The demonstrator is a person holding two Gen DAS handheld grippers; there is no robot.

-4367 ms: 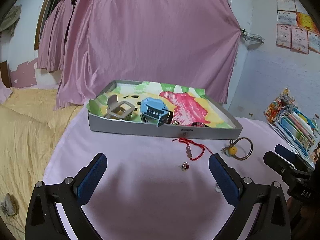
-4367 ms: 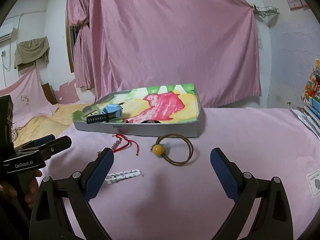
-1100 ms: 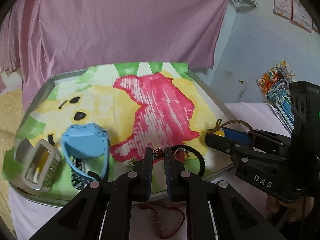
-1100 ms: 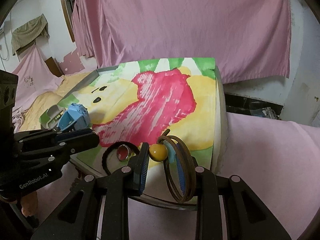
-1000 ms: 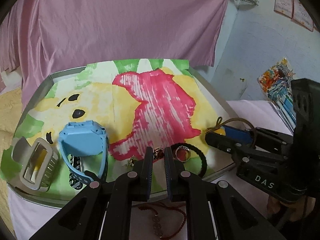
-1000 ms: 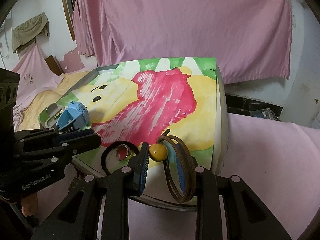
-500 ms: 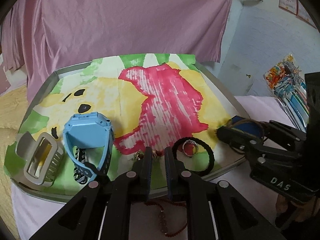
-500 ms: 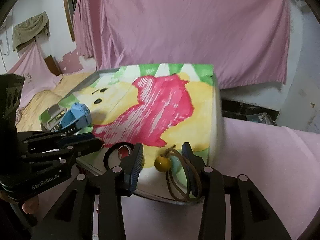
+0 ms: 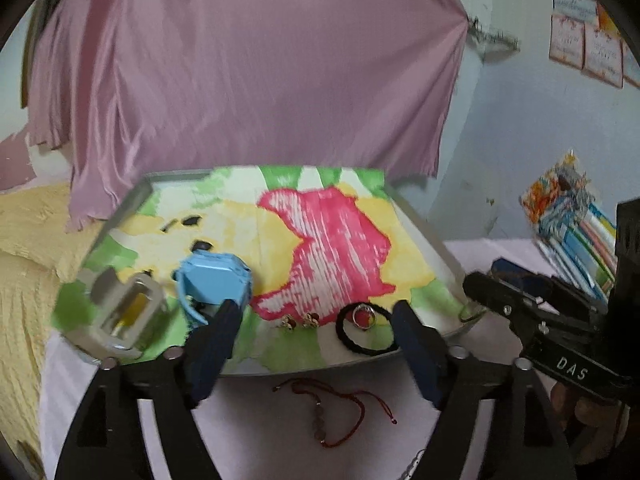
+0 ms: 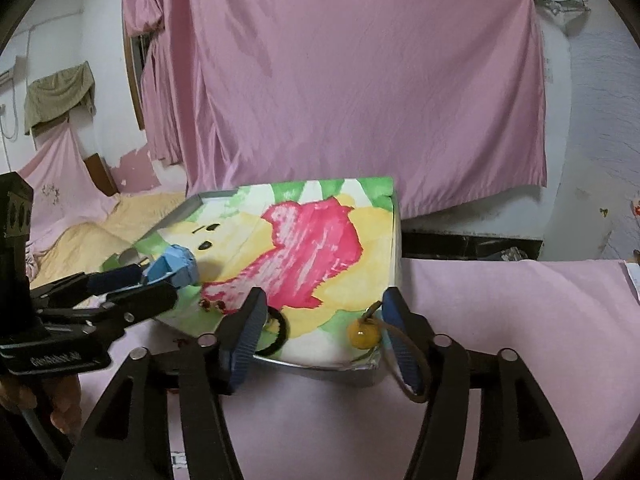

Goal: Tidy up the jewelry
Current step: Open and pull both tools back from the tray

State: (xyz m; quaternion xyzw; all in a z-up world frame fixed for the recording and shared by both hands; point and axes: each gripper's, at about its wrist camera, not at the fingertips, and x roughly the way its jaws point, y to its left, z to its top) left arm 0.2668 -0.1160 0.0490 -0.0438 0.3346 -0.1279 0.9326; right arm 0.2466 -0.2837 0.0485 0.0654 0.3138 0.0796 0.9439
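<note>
The red string bracelet (image 9: pixel 336 412) lies on the cloth at lower centre, outside the tray (image 9: pixel 424 220), long axis left-right. The left gripper (image 9: pixel 316 320), nearer, is opening and empty. The right gripper (image 10: pixel 322 308) is opening, its bead hair tie (image 10: pixel 362 332) released.

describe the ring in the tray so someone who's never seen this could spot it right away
Find the shallow tray lined with a yellow, pink and green drawing. At its near edge lies a black hair tie. The ring sits inside that loop: small, silvery, red centre, unlike the tiny gold earrings beside it.
</note>
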